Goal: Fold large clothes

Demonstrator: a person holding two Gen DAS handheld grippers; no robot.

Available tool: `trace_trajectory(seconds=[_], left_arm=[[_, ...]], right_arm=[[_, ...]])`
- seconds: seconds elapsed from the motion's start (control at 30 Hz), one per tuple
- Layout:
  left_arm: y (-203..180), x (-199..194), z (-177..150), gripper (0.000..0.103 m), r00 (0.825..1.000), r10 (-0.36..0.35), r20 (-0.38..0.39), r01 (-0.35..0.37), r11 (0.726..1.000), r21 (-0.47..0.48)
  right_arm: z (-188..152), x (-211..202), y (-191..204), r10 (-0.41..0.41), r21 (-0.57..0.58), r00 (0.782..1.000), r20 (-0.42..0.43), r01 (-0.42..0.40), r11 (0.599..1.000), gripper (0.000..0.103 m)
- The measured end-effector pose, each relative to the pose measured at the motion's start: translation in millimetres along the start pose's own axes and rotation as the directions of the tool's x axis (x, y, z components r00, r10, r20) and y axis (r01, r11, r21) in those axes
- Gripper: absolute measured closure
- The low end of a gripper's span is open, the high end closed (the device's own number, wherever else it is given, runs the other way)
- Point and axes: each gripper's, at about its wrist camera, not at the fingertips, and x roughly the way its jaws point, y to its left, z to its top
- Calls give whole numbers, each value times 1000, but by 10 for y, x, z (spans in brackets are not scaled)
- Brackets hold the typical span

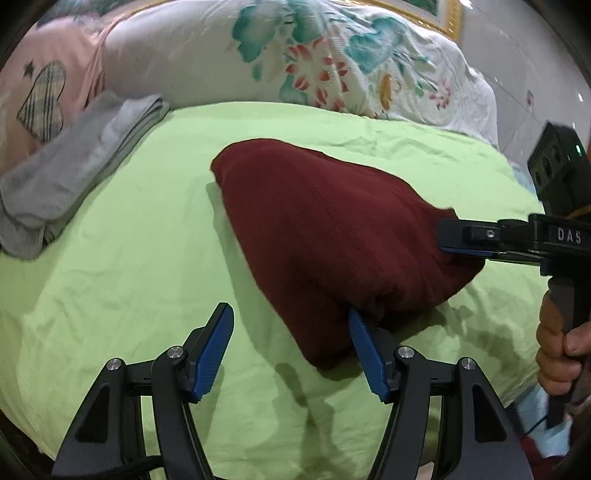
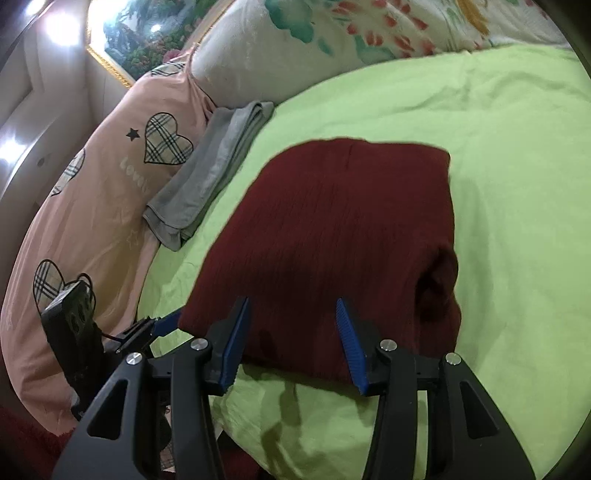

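A dark red knitted garment (image 1: 325, 229) (image 2: 332, 229) lies folded into a thick bundle on the green bed sheet (image 1: 129, 258) (image 2: 509, 177). In the left wrist view my left gripper (image 1: 291, 332) stands open at the bundle's near corner; its right pad touches the fabric edge and only bare sheet lies between the jaws. My right gripper (image 2: 293, 325) is open too, pads apart, with the bundle's near edge lying loose between them. From the side, the right gripper (image 1: 443, 238) sits at the bundle's right corner, held by a hand (image 1: 557, 332). The left gripper (image 2: 171, 320) shows at the bundle's left corner.
A folded grey cloth (image 1: 74, 173) (image 2: 214, 170) lies left of the bundle. Behind it are a pink heart-print pillow (image 1: 37, 92) (image 2: 110, 177) and a floral quilt (image 1: 295, 55) (image 2: 332, 29). A gold-framed picture (image 2: 147, 37) hangs beyond. The bed edge runs near the grippers.
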Motion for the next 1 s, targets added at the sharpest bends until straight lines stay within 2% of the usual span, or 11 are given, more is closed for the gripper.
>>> trace_trajectory(seconds=[0.17, 0.33, 0.37, 0.4, 0.43, 0.6, 0.7, 0.73, 0.83, 0.9, 1.0], left_arm=[[-101, -30, -56, 37, 999, -46, -12, 46, 999, 6], [-185, 60, -44, 36, 999, 32, -8, -32, 999, 16], [-178, 107, -34, 40, 998, 68, -12, -68, 998, 14], [-165, 169, -28, 57, 996, 90, -23, -90, 996, 14], [-137, 219, -30, 76, 997, 72, -41, -72, 997, 12], [-237, 252, -110, 78, 992, 118, -34, -115, 990, 84], [-192, 188, -124, 74, 997, 52, -65, -47, 996, 75], [-138, 132, -126, 70, 997, 8, -75, -3, 998, 62], [21, -110, -93, 70, 992, -116, -52, 119, 991, 62], [121, -305, -19, 67, 981, -195, -8, 195, 978, 78], [281, -411, 255, 65, 943, -329, 60, 326, 944, 47]], right_arm=[[-57, 48, -164, -13, 60, 1000, 2, 12, 998, 54], [-77, 64, -203, -29, 61, 1000, 4, 29, 998, 54], [-80, 87, -234, -47, 65, 999, -1, 47, 997, 54], [-82, 108, -285, -61, 75, 998, -9, 62, 995, 54], [-76, 128, -327, -62, 86, 998, -13, 63, 994, 54], [-70, 151, -466, -83, 107, 997, -5, 83, 991, 56], [-64, 156, -503, -91, 115, 996, -7, 91, 989, 56], [-51, 154, -500, -91, 112, 996, -10, 92, 989, 56], [-21, 94, -474, -85, 105, 996, -27, 87, 991, 55], [2, 0, -430, -70, 110, 997, -22, 72, 991, 55], [77, -150, -236, -18, 62, 999, 32, 16, 998, 55]])
